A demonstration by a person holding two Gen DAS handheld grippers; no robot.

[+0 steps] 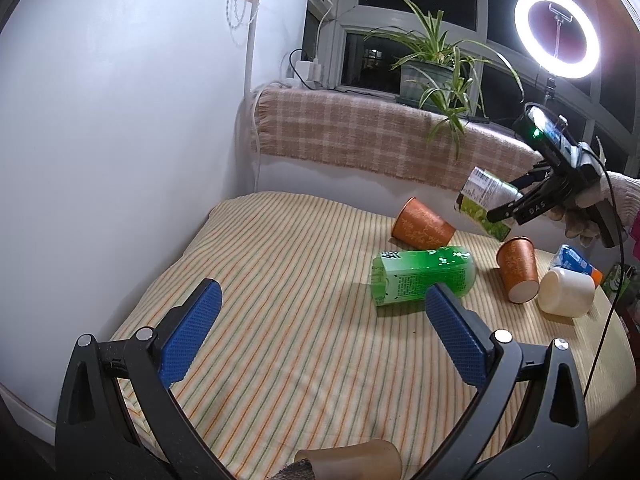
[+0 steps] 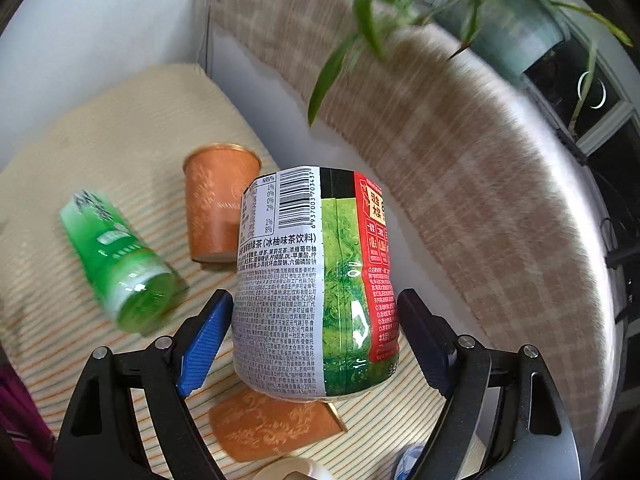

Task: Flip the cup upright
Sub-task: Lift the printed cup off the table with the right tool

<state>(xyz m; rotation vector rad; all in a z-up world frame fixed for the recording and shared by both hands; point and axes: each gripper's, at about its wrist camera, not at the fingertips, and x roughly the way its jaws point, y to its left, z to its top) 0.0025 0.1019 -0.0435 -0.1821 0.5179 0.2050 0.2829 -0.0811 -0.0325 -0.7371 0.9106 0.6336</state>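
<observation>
Between your right gripper's fingers sits the green-label cup, clamped at its lower body and carried tilted above the striped cloth. It looks like thin, glossy plastic, probably light and easily dented, so squeeze gently and hold near the stiffer base. Ahead of it lie an orange paper cup and a green bottle; another orange cup lies just below. Your left gripper hangs spread and empty, well back from the clutter.

Orange cups — striped cloth
</observation>
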